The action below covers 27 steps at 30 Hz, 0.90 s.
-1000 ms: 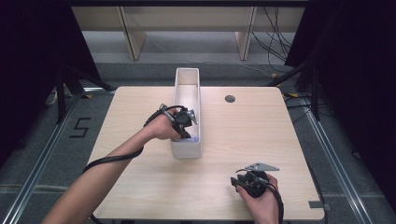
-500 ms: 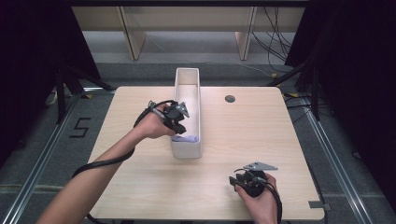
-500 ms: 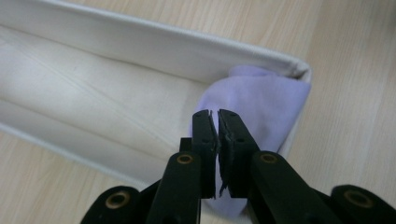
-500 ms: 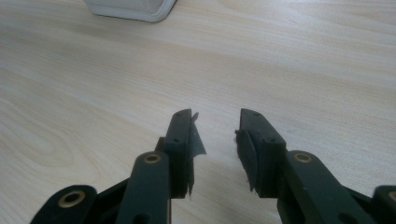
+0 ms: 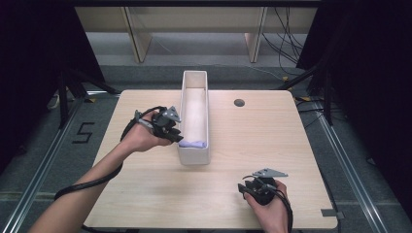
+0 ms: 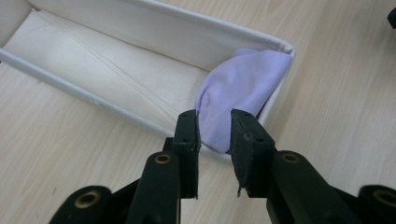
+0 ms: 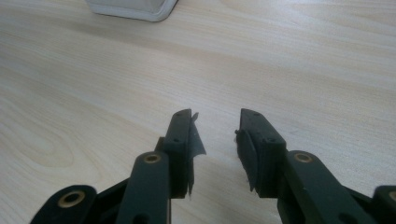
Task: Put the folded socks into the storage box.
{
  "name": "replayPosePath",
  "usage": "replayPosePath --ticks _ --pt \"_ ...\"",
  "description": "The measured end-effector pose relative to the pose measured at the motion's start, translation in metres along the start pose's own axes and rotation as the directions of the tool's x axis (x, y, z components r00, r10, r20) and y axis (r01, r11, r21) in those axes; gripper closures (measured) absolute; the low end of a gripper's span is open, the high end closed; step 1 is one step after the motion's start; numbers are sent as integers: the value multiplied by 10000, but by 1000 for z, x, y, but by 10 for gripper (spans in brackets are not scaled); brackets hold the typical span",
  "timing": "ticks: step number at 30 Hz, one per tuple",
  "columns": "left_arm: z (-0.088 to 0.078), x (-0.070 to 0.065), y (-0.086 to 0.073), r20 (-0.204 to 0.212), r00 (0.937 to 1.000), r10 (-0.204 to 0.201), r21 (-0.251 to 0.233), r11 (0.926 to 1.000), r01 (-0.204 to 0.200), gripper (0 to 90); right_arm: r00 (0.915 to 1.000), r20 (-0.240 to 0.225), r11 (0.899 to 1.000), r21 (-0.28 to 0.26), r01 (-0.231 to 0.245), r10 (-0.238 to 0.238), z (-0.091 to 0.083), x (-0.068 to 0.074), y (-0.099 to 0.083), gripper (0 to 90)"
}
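A: What's different from a second ago?

B: The left gripper (image 5: 176, 136) was down in the white fabric bin (image 5: 194, 158) then. Now it sits just outside the bin's left wall, and its fingers (image 6: 187, 135) have just been opening. They stand spread with nothing between them.

A: So the cloth is let go?

B: I'd judge so. The lilac cloth (image 6: 240, 95) lies loose in the bin's near end, against the end wall and apart from the fingers; the drop looks done.

A: How does it look?

B: Soft, crumpled into a low heap, one corner riding up at the bin's rim. The rest of the bin is bare.

A: And the right gripper (image 5: 252, 185)?

B: Resting on the counter (image 5: 272, 126) near the front edge, well apart from the bin, fingers (image 7: 180, 140) spread and empty.
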<state>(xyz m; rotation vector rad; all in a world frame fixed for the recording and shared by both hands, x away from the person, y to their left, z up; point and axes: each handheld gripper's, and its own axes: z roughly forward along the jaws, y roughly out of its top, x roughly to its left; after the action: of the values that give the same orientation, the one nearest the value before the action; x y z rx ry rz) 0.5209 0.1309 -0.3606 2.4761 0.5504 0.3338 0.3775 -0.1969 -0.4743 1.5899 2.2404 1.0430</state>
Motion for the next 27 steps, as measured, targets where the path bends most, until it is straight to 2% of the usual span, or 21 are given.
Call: replayPosePath --ticks 3,4,6,8,9,10,11,13,16,17,18,19,20,21,24,27 --pt "-6 -2 -7 -127 9999 -43 -137 9999 41 661 9999 106 9999 93 -109 108 -1 1 0 656" --pt "-7 -3 -9 -150 9998 -133 -252 9996 129 639 9992 9 9992 136 -388 388 -1 3 0 656" --pt "-10 -5 -14 -153 9992 -370 -598 9976 360 616 10000 -9 10000 -24 -55 55 1 1 0 656" --pt "-13 -7 -18 -237 9986 -471 -743 9962 453 598 10000 -23 10000 -47 67 -67 1 1 0 656" --pt "-14 -9 -21 -258 9982 -544 -806 9954 521 590 10000 -73 9999 -154 56 -57 3 1 -1 656" --pt "-16 -10 -23 -273 9980 -567 -870 9947 542 576 9998 84 9998 72 -180 179 2 2 0 656" --pt "-17 -12 -26 -282 9974 -663 -929 9936 635 567 9998 81 9997 141 -202 201 2 2 0 656" --pt "-20 -15 -31 -302 9958 -862 -1006 9915 828 547 10000 30 9999 115 -61 61 1 2 0 656" --pt "-24 -20 -40 -435 9940 -1002 -1235 9879 941 505 9999 -41 9998 156 -113 114 1 3 0 656" --pt "-25 -22 -43 -459 9927 -1117 -1367 9851 1045 497 9999 -44 9999 37 113 -113 2 1 0 656" --pt "-26 -23 -47 -486 9917 -1191 -1458 9831 1109 489 10000 -27 9999 145 -22 23 2 1 0 656" --pt "-28 -26 -54 -548 9883 -1426 -1565 9788 1325 482 9997 -31 9997 -24 259 -259 3 0 0 656" --pt "-28 -26 -54 -548 9883 -1426 -1565 9788 1325 469 9997 -31 9997 -24 259 -259 3 0 0 656" --pt "-29 -27 -57 -559 9880 -1439 -1612 9779 1333 469 10000 -24 9999 155 -13 14 2 1 -1 656" --pt "-31 -32 -66 -691 9856 -1545 -1703 9753 1409 459 9999 -15 9999 116 115 -115 2 1 0 655" --pt "-33 -37 -75 -831 9823 -1680 -1807 9719 1509 448 10000 -30 9999 119 42 -42 3 1 0 654"
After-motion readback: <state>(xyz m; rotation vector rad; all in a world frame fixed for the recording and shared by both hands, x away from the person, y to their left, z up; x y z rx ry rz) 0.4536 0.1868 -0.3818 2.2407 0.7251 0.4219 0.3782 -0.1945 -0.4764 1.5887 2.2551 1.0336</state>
